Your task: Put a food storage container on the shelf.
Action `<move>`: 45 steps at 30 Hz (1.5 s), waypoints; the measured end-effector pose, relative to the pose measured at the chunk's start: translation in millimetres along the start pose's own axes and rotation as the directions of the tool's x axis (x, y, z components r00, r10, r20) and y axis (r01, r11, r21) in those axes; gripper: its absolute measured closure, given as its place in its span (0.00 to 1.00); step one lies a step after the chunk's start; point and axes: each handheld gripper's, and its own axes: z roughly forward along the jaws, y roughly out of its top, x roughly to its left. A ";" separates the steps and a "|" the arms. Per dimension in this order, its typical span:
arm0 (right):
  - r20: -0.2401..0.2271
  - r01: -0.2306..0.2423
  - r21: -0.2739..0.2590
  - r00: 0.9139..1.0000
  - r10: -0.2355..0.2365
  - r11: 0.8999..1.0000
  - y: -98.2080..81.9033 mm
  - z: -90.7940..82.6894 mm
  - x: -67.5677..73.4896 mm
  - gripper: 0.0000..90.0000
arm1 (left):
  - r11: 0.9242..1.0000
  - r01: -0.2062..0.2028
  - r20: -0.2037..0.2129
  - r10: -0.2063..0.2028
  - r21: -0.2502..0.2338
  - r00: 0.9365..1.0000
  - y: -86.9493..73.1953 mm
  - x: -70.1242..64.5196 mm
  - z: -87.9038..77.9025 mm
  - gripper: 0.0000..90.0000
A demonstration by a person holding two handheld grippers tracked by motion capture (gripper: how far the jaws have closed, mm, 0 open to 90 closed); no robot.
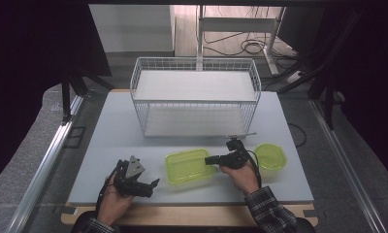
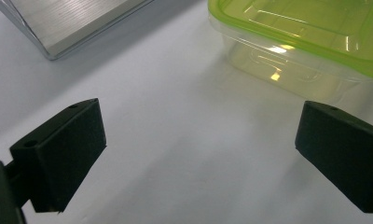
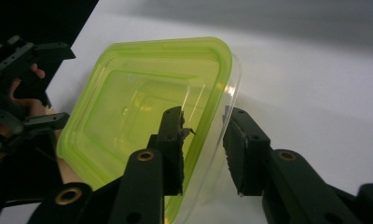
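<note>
I see the right hand-held gripper (image 1: pixel 212 159) right of centre in the high view, reaching left onto the right edge of the rectangular green container (image 1: pixel 188 166), which sits on the counter (image 1: pixel 109 145) low in the middle of the frame, in front of the white wire basket (image 1: pixel 194 97). In the right gripper view my right hand-held gripper (image 3: pixel 204 156) straddles the container's (image 3: pixel 142 116) rim: one jaw inside over the green lid area, the other outside against the clear wall, the jaws narrowed around it. I can't tell whether both pads actually press on the rim; a sliver of gap seems to show on the outer side. The left hand-held gripper (image 1: pixel 154 183) sits at lower left of the high view, pointing right toward the container, close to it but apart. In the left gripper view its jaws stand wide apart with only bare counter between them, and the container (image 2: pixel 306 42) fills the upper right, clear tub under a green lid. A second, smaller green container (image 1: pixel 270 156) sits at right of the high view, just beside my right hand (image 1: pixel 243 177).
</note>
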 end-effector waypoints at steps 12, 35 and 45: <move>-0.107 -0.079 0.030 0.991 0.082 0.996 4.5 -3.2 -1.0 0.89 | 1.000 0.003 -0.009 -0.003 -0.007 1.000 -0.9 3.7 -3.2 0.02; -0.137 -0.077 -0.120 0.989 0.061 0.990 30.7 -53.9 14.2 0.89 | 0.999 0.019 -0.028 -0.020 -0.029 0.999 0.0 5.5 -6.4 0.03; -0.156 -0.077 -0.160 0.986 0.052 0.984 44.1 -68.5 21.0 0.89 | 0.999 0.029 -0.029 -0.030 -0.037 0.999 -0.2 7.3 -7.6 0.03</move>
